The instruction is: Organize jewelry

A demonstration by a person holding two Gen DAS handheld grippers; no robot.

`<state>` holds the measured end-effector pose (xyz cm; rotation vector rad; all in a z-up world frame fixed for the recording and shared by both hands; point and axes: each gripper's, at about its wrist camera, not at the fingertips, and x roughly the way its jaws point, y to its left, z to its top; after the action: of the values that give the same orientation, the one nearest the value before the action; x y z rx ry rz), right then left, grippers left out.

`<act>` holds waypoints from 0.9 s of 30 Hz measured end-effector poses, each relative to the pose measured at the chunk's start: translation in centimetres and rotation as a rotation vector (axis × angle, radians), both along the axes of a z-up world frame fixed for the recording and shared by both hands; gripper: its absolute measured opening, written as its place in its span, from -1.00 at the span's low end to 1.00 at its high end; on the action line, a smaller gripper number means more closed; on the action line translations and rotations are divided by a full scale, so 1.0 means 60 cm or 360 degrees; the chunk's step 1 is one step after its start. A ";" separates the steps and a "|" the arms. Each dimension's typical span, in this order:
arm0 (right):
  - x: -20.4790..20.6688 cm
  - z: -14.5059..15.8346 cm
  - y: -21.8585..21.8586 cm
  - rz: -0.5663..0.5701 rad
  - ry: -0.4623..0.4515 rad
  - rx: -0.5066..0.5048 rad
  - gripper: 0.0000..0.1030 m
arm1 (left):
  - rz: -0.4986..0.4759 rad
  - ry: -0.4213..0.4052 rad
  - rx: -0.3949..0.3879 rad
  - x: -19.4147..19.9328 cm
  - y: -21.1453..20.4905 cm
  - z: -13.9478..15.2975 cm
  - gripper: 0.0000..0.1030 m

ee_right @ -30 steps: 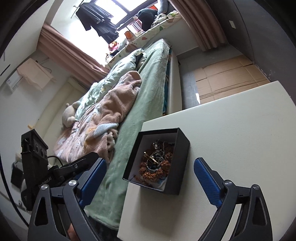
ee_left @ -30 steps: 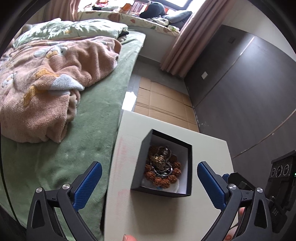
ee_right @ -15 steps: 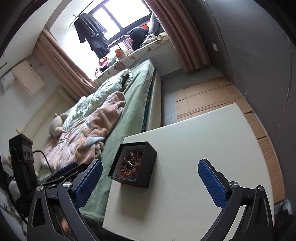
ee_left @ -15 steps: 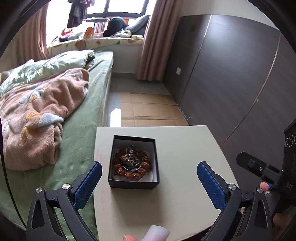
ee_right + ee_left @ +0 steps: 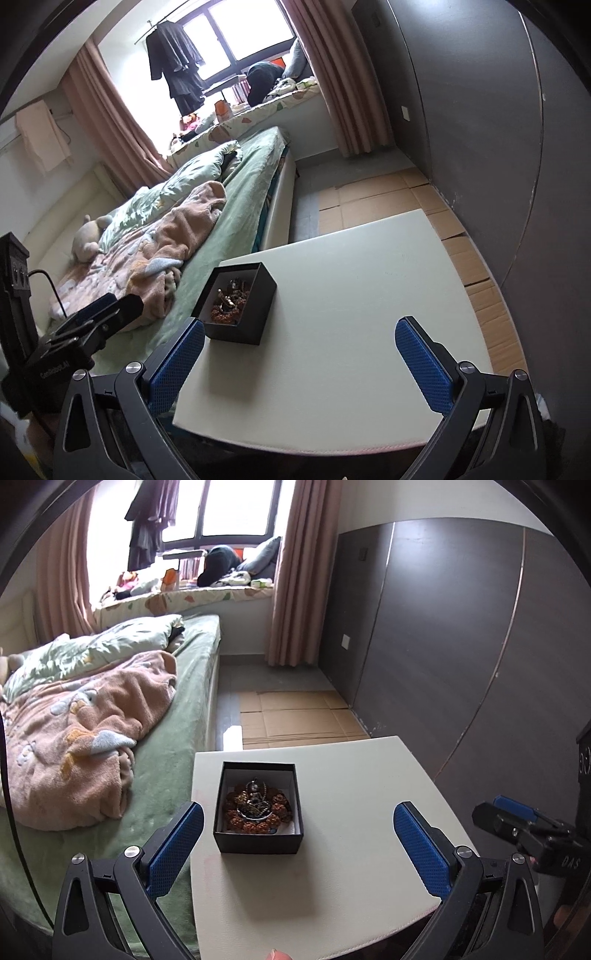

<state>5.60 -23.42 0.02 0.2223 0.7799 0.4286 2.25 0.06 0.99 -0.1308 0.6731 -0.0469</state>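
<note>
Left wrist view, left to right: green bed [image 5: 162,775] with pink blanket [image 5: 81,738], then white table [image 5: 332,867]. Black box [image 5: 258,843] sat on the table's left part near the bed-side edge, lid off, jewelry [image 5: 255,805] piled inside: brown bead bracelet plus a metal chain. Left gripper [image 5: 297,849] was spread wide, holding nothing, hovering short of the box. Right wrist view: box [image 5: 255,314] just past the left fingertip; right gripper [image 5: 299,365] also spread wide, empty, above bare tabletop [image 5: 351,314].
</note>
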 end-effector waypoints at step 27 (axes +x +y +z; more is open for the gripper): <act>-0.003 -0.012 -0.004 -0.0019 0.0036 -0.0026 1.00 | 0.0026 -0.0015 -0.0008 -0.003 0.006 -0.009 0.99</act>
<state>5.43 -23.64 -0.71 0.2169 0.8037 0.4088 2.05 0.42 0.47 -0.1411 0.6626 -0.0333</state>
